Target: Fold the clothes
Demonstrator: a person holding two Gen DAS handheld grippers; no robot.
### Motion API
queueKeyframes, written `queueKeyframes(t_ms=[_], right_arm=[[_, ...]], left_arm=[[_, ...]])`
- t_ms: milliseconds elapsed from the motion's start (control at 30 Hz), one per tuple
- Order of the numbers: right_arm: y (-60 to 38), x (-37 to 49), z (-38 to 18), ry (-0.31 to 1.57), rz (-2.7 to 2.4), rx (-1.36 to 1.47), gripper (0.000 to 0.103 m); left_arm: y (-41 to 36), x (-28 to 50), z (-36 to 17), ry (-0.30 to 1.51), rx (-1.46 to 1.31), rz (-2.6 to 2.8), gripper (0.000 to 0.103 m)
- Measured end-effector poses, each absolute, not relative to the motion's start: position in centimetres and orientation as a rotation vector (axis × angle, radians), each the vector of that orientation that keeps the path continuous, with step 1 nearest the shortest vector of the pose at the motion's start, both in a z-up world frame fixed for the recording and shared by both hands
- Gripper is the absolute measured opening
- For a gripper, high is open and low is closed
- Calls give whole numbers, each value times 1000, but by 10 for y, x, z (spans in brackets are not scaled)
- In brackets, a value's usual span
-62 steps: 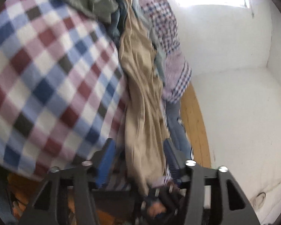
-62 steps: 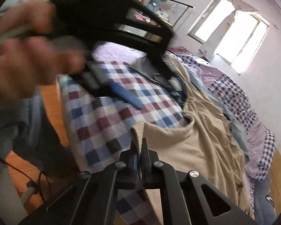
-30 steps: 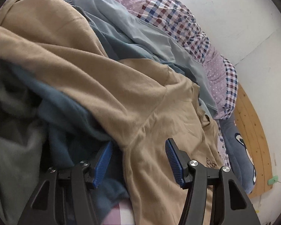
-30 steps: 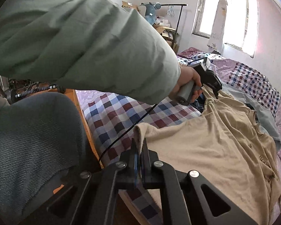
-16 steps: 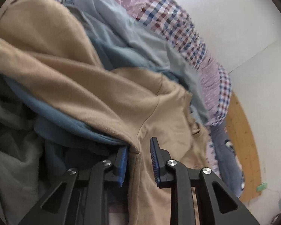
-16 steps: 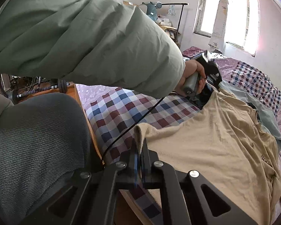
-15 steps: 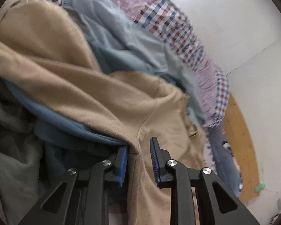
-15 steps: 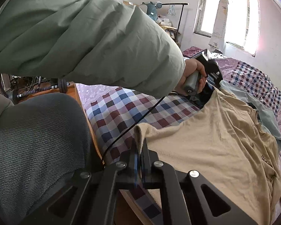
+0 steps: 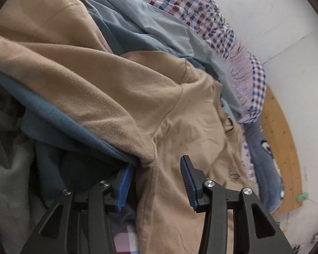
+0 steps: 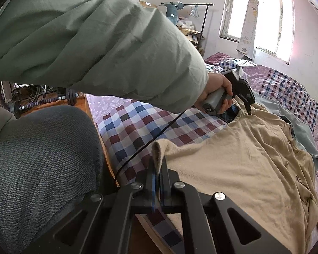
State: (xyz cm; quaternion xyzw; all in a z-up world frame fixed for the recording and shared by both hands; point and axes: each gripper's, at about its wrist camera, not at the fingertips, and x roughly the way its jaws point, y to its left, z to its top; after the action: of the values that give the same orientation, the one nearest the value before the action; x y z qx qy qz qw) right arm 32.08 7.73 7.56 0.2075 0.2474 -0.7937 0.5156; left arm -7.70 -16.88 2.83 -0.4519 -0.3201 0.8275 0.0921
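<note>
The right tongs (image 10: 158,182) are pinched shut on a near corner of the tan shirt (image 10: 243,160). The left tongs (image 9: 154,182) are spread wide, with a bunched seam of the shirt seen between the blue pads (image 9: 187,182); nothing is squeezed there. The shirt is spread out, mostly flat, on the checked bed sheet (image 10: 142,127). A blue top (image 9: 59,116) and a pale green top (image 9: 159,25) are piled loose on the far side of it. No folded piece is seen anywhere. The shirt is not folded, and the pile is left to be folded too.
</note>
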Motion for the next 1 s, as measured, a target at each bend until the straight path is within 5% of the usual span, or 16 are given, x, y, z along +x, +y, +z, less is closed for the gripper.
queueKeyframes(t_ms=[100, 167, 200, 533, 1000], right_arm=[[76, 321, 74, 597, -1901, 503, 1], [74, 321, 72, 605, -1896, 506, 1], [72, 322, 71, 609, -1891, 507, 1], [20, 329, 52, 665, -1807, 508, 1], [-36, 323, -7, 798, -1713, 654, 4]], left_arm=[[-166, -84, 31, -900, -1348, 2510, 43], [-166, -87, 36, -878, -1344, 2555, 15], [-169, -89, 39, -875, -1340, 2580, 10], [-200, -93, 78, -917, -1154, 2692, 6], [-220, -96, 78, -834, -1245, 2658, 10]])
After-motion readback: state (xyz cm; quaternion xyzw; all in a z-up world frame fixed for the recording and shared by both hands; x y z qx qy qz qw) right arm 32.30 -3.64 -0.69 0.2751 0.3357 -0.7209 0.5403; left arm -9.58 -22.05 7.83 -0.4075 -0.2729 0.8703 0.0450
